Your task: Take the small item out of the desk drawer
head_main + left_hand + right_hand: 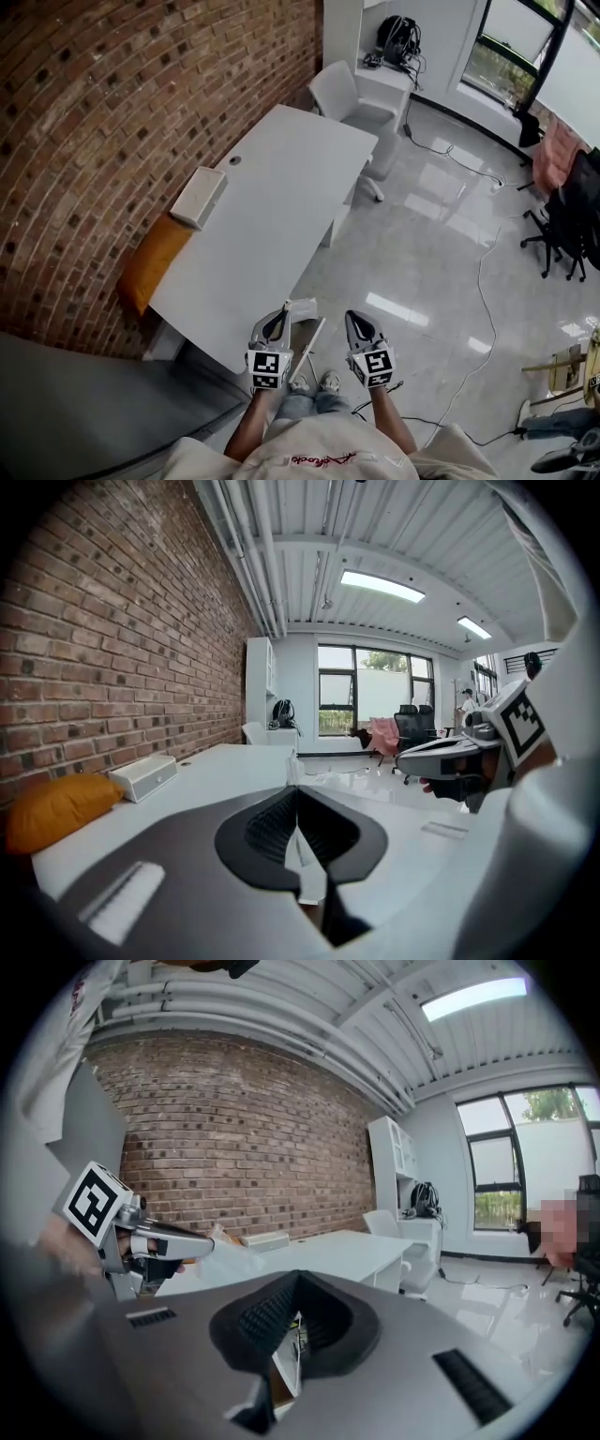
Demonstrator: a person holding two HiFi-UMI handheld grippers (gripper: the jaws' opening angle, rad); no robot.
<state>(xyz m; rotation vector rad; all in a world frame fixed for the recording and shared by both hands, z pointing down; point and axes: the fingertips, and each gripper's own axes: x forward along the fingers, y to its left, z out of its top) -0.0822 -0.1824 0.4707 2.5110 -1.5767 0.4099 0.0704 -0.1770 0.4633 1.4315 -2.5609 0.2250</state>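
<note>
Left gripper (pixel 296 793), ribbed jaws together; smooth white desk (pixel 272 187).

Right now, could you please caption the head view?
Left hand-held gripper grips a small pale item beside the white desk.

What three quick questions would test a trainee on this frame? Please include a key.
1. True or false: the left gripper is shut on a thin white item.
2. Which thing lies on the desk near the brick wall? A. a box B. a laptop C. a mug
3. Fill in: the cushion by the wall is ___ in colour.

Key: 1 true; 2 A; 3 orange.
</note>
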